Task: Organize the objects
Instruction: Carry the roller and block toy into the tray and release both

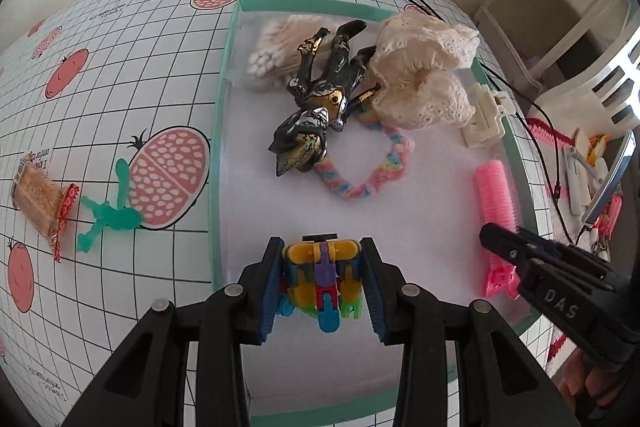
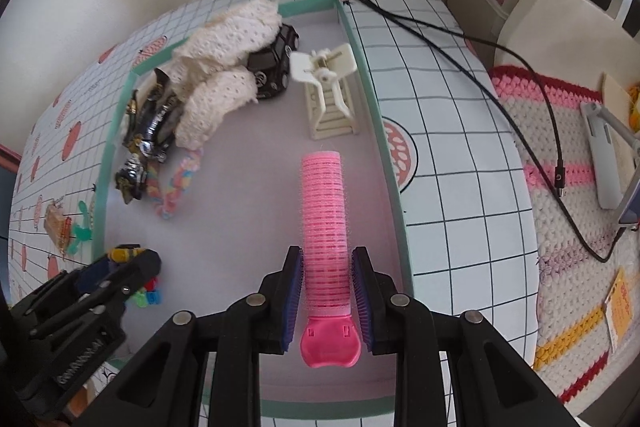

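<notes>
My left gripper [image 1: 321, 247] is shut on a colourful block robot toy [image 1: 320, 279], held low over the near end of a white tray with a green rim [image 1: 218, 131]. My right gripper [image 2: 327, 253] is shut on a pink hair roller [image 2: 323, 211], which points away along the tray's right side, its clip end near the camera. In the tray lie a black and gold figure [image 1: 320, 103], a cream lace scrunchie [image 1: 424, 67], a bag of cotton swabs [image 1: 272, 51], a pastel fuzzy loop [image 1: 372, 171], a cream hair clip [image 2: 332, 95] and a black toy car [image 2: 276, 63].
A green plastic figure [image 1: 108, 215] and a snack packet [image 1: 40, 199] lie on the checked tablecloth left of the tray. A black cable [image 2: 440, 27] runs over the table's right edge onto a crochet rug [image 2: 568, 227]. A white chair [image 1: 560, 7] stands beyond.
</notes>
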The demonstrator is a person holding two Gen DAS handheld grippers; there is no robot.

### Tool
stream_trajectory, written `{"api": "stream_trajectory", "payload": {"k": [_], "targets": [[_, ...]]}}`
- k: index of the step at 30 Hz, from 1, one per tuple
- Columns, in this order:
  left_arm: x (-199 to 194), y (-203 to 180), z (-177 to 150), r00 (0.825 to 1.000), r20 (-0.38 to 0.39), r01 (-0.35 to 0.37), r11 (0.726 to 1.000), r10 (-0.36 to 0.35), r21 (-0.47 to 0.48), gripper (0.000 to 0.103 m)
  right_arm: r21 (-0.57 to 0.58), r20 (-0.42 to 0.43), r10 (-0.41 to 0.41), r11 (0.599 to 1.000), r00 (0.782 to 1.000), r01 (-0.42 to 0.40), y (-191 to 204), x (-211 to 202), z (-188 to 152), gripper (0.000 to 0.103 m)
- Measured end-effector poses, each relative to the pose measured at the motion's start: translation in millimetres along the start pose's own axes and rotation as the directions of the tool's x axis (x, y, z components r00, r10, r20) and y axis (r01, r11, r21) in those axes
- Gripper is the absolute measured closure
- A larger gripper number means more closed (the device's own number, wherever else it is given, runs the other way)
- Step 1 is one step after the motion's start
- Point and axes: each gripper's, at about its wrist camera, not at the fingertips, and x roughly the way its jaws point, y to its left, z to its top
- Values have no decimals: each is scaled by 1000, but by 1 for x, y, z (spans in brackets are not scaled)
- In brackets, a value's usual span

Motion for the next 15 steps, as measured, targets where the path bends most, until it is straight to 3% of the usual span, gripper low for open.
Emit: {"api": "stream_trajectory", "payload": {"k": [11,15], "targets": [[-3,3,-4,1000,-10,23,1000,-23,11,63,-3,2,-10,1000,1000,10,3,0,-1,75],[-8,7,-5,999,-18,46,999,-46,1,51,-8,4,-20,1000,1000,20,5,0,-2,73]]}}
